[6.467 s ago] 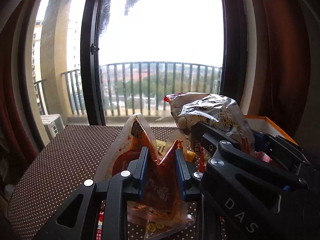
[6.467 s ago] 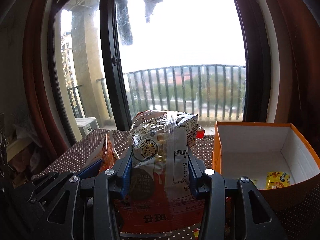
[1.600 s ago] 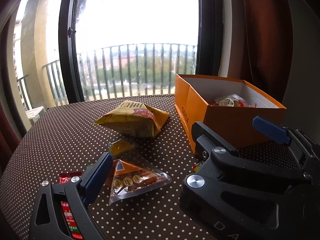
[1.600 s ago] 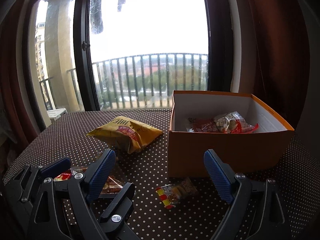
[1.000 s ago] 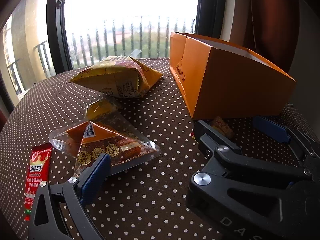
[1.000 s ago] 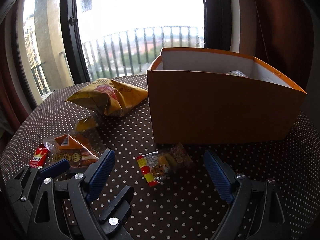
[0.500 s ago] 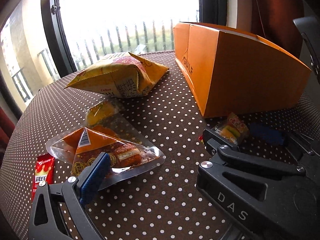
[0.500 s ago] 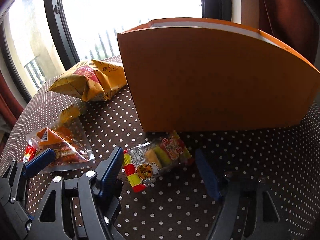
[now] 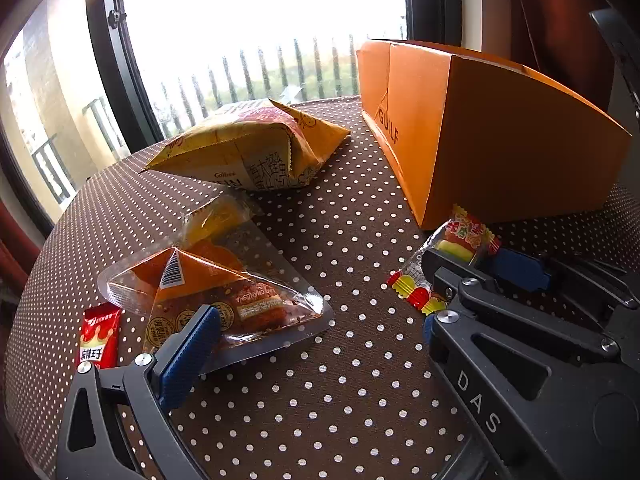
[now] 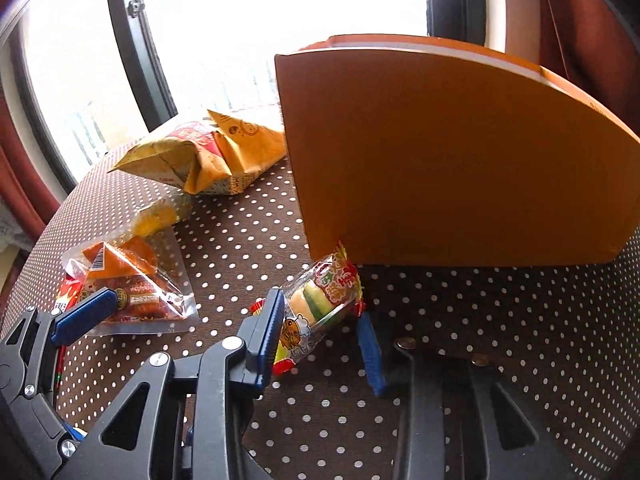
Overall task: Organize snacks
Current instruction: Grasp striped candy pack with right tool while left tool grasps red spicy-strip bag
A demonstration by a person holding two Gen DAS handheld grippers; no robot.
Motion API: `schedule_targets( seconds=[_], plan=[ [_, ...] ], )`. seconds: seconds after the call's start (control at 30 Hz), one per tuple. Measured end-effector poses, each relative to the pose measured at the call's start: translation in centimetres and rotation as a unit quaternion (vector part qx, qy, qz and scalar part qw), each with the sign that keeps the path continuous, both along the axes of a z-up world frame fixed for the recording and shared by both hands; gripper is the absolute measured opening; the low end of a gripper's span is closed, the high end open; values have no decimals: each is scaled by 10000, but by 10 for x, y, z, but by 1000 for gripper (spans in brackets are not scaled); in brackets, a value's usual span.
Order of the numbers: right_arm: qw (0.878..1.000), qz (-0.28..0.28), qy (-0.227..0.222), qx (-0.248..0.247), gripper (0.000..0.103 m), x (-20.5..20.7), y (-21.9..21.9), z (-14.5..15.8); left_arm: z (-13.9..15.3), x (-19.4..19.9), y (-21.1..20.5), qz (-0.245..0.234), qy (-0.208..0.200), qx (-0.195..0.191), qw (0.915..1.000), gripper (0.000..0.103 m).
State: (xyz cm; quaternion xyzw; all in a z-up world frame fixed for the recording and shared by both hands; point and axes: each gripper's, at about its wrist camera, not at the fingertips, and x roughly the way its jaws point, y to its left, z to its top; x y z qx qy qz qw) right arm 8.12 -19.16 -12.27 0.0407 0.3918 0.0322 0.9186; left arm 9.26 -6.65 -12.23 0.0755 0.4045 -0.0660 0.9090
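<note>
Left wrist: dotted brown worktop (image 9: pixel 320 392) by a balcony window (image 9: pixel 260 20). Left gripper (image 9: pixel 312 344) jaws wide, empty; triangle pack (image 9: pixel 224 300) just ahead. Bare cloth centre.

Right wrist: right gripper (image 10: pixel 324 340) jaws, just closing, pinch the candy (image 10: pixel 320 300) at the box (image 10: pixel 460 160) corner; chips (image 10: pixel 208 156) beyond.

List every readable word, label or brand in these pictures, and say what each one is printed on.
"GUILF": end wall of the orange box.
"Calbee": yellow snack bag; its Chinese print is too small to read.
"LAO CHANGSHA": triangular clear packet.
"DAS": right gripper body.
Red sachet and gummy candy packet: Chinese characters, too blurred.
</note>
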Motion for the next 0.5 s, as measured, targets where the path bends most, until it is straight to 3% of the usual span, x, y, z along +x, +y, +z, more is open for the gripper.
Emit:
schedule_targets(
  seconds=[0.2, 0.5],
  plan=[
    [9997, 62, -243, -29, 27, -17, 7, 10, 7, -10, 9, 26, -91, -147, 9998, 102],
    [9986, 219, -477, -28, 23, -38, 21, 26, 19, -26, 29, 131, -306, -304, 9990, 102]
  ],
)
